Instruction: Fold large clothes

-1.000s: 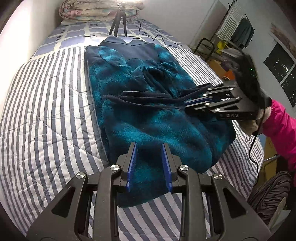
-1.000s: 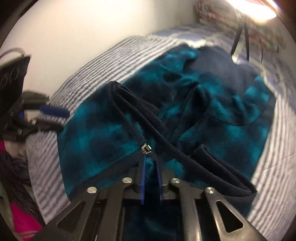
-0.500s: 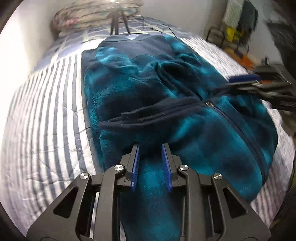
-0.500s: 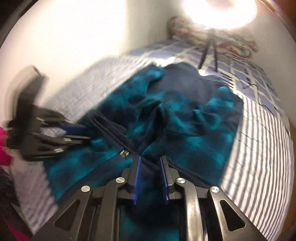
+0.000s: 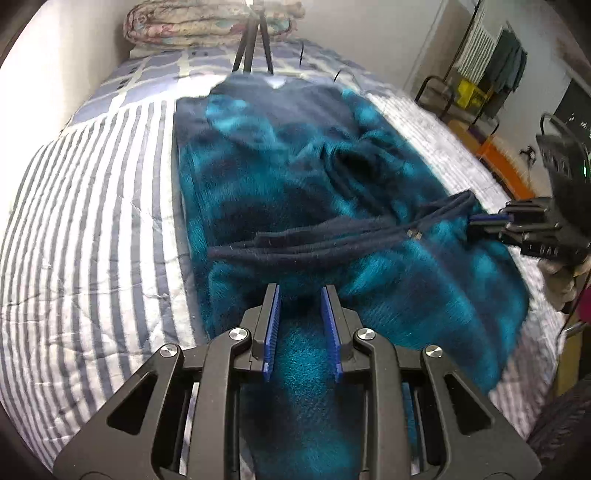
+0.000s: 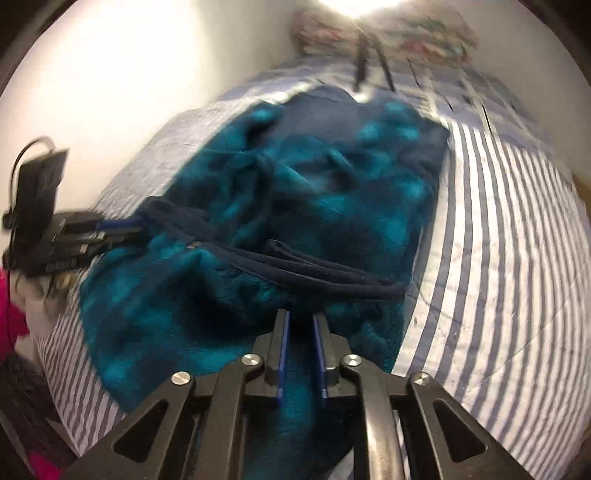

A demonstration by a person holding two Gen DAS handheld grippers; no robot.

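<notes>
Across the middle of both frames, a teal and navy fleece jacket (image 5: pixel 295 192) lies on the striped bed (image 5: pixel 92 229), its dark hem folded over. Fleece fills the narrow gap of the left gripper (image 5: pixel 301 325). The right gripper (image 6: pixel 300 350), jaws just closing, also holds fleece. A tripod (image 5: pixel 253 44) stands at the upper edge.

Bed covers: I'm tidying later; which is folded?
The floral quilt at the head, behind the tripod; the striped cover lies spread under the fleece jacket.
</notes>
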